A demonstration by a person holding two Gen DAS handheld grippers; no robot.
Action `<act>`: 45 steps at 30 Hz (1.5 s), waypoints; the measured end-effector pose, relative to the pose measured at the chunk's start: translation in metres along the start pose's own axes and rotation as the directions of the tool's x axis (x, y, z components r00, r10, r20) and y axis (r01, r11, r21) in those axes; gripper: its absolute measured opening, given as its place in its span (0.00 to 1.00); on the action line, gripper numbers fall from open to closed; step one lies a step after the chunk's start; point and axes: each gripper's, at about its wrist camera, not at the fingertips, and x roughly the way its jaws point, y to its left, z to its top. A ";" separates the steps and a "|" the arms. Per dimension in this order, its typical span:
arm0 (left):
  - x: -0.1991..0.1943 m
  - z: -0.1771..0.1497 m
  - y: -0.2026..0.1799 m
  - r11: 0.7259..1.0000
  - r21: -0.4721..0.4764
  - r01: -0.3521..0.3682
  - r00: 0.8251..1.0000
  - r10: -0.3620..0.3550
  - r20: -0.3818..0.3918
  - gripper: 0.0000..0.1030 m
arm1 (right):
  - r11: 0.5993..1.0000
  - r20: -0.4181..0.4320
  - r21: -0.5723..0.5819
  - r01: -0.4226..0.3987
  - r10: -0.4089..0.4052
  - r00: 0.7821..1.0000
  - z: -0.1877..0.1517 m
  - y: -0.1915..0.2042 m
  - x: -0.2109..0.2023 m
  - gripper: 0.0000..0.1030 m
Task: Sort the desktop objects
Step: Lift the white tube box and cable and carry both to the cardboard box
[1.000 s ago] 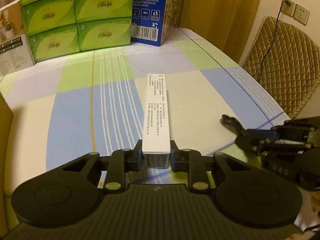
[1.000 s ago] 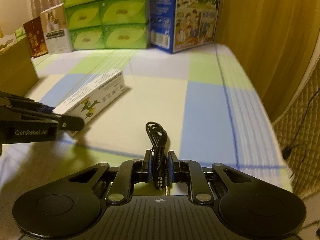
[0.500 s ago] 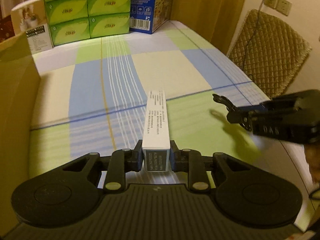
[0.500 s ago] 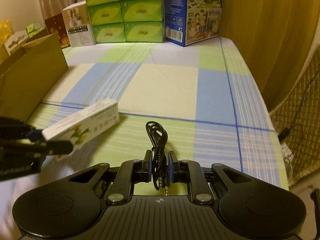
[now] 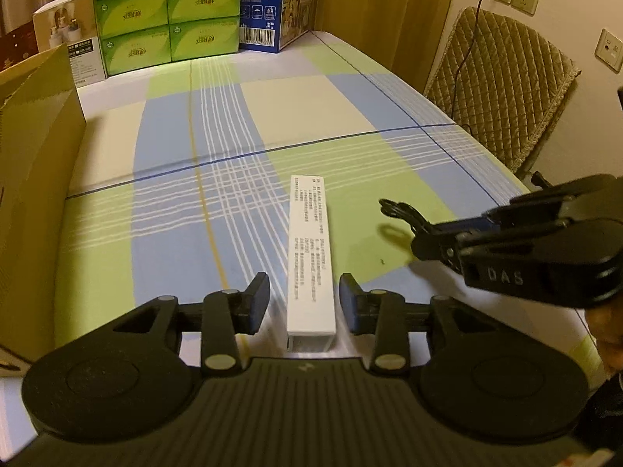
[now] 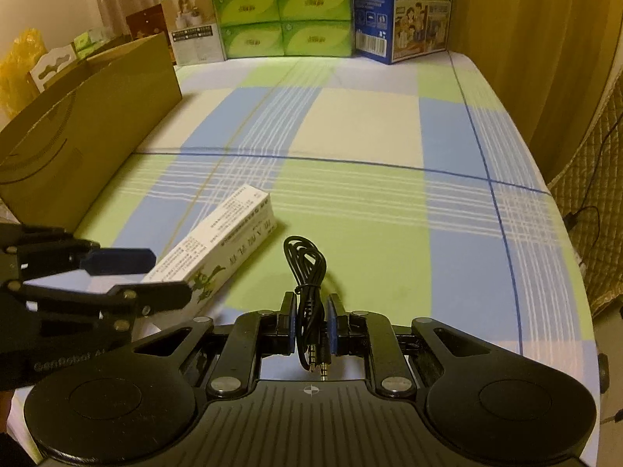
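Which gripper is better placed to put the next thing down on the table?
Right. The right gripper is shut on the black cable, low over the tablecloth. The left gripper is open around the white box.

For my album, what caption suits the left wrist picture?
Left gripper, jaws open around a white box lying on the checked tablecloth.

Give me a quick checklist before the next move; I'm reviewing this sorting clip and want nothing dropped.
1. Left gripper open, clear of the white box: ok.
2. White box lying flat on the tablecloth: ok.
3. Right gripper closed on the black cable: ok.
4. Cable plugs held between the fingers: ok.
5. Room inside the cardboard box: cannot tell.
6. Grippers apart from each other: ok.
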 end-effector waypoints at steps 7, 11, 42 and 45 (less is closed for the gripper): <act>0.023 0.010 -0.001 1.000 0.007 0.022 0.999 -0.021 -0.025 0.33 | 0.999 -0.007 0.041 0.004 -0.004 1.000 0.001 -0.013 0.006 0.12; 0.032 0.017 -0.001 1.000 0.017 0.021 0.999 -0.020 -0.035 0.32 | 0.999 -0.009 0.045 0.002 -0.001 1.000 0.003 -0.013 0.009 0.12; -0.012 0.028 0.007 0.999 -0.031 0.022 1.000 -0.022 -0.004 0.21 | 0.995 0.109 0.098 -0.015 0.004 0.994 0.012 0.005 -0.025 0.12; -0.027 0.029 0.007 0.999 -0.032 0.017 1.000 -0.017 0.008 0.21 | 0.994 0.117 0.107 -0.014 0.001 0.993 0.009 0.009 -0.034 0.12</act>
